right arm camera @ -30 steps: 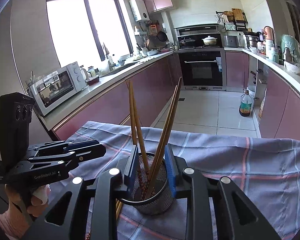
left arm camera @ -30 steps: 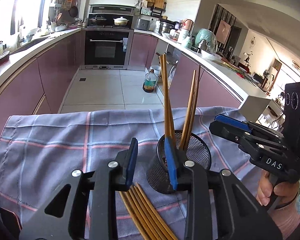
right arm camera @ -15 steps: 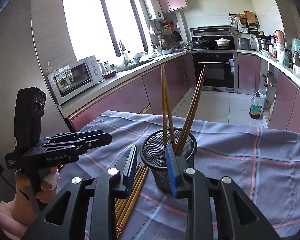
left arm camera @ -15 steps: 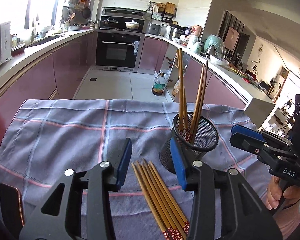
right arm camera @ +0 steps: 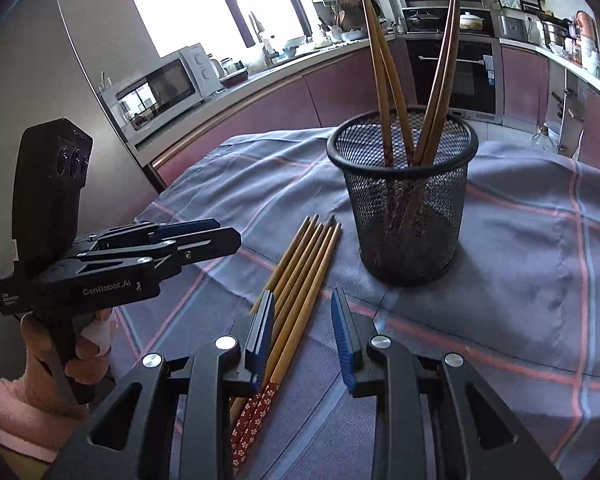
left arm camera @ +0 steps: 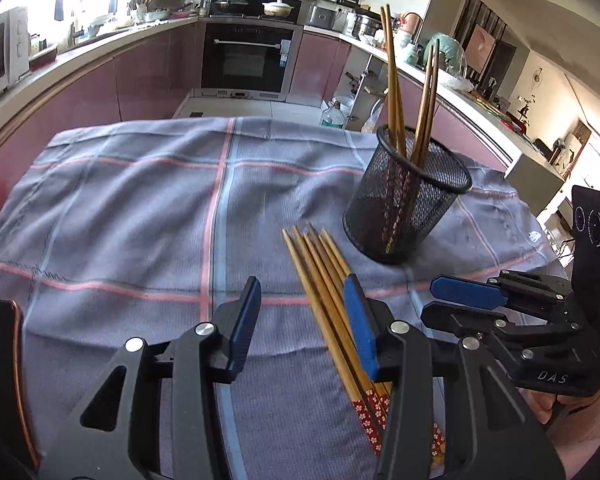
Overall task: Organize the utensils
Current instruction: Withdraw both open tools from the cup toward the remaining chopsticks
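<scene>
A black mesh cup stands on the checked cloth and holds several upright wooden chopsticks. A bundle of several chopsticks with red patterned ends lies flat on the cloth in front of the cup. My left gripper hovers open over the bundle, its right finger above the sticks. Beside it, my right gripper is open too; some sticks run between its pads, untouched.
The blue-grey cloth covers the table, bare to the left of the bundle. Behind it are kitchen counters, an oven and a microwave. A person's hands hold both gripper handles.
Both grippers dropped and pulled back from the cup toward the bundle lying on the cloth. The left jaws stand wider than before.
</scene>
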`<state>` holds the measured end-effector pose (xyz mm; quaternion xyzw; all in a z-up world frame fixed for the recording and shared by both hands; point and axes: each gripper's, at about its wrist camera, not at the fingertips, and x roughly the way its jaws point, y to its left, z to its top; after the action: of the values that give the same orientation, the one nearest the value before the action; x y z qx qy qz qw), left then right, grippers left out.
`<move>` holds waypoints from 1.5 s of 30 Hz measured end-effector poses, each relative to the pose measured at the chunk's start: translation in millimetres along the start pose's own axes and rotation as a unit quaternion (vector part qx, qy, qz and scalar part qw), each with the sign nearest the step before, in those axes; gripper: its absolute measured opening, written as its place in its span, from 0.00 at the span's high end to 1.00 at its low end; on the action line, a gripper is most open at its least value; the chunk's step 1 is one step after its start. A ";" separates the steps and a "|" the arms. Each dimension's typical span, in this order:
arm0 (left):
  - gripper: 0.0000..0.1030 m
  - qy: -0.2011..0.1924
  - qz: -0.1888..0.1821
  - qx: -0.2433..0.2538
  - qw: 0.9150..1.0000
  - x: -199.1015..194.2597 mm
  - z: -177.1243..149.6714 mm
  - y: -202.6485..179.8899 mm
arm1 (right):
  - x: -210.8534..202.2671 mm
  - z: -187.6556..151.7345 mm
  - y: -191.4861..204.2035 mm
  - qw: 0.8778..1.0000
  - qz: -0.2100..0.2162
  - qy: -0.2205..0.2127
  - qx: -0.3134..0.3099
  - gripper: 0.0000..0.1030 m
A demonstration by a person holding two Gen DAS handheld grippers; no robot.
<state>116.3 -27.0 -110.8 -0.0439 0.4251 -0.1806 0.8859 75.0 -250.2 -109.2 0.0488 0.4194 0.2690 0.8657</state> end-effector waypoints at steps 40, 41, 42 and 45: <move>0.60 0.050 0.012 0.031 0.998 36.9 -23.3 -11.6 | 39.0 -11.1 9.0 0.998 -0.053 0.037 -0.012 0.76; 0.60 0.050 0.012 0.031 0.998 37.3 -23.1 -11.6 | 39.0 -11.1 8.9 0.998 -0.053 0.037 -0.013 0.76; 0.60 0.050 0.012 0.030 0.998 37.1 -22.9 -11.3 | 39.3 -11.0 8.9 0.998 -0.054 0.037 -0.013 0.76; 0.65 0.050 0.017 0.034 0.998 36.4 -23.6 -9.7 | 39.7 -11.1 8.8 0.998 -0.054 0.036 -0.014 0.76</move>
<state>116.3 -47.2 -150.4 0.0025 0.4634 -0.1818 0.8673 82.9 -224.1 -141.3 0.0045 0.4489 0.2296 0.8636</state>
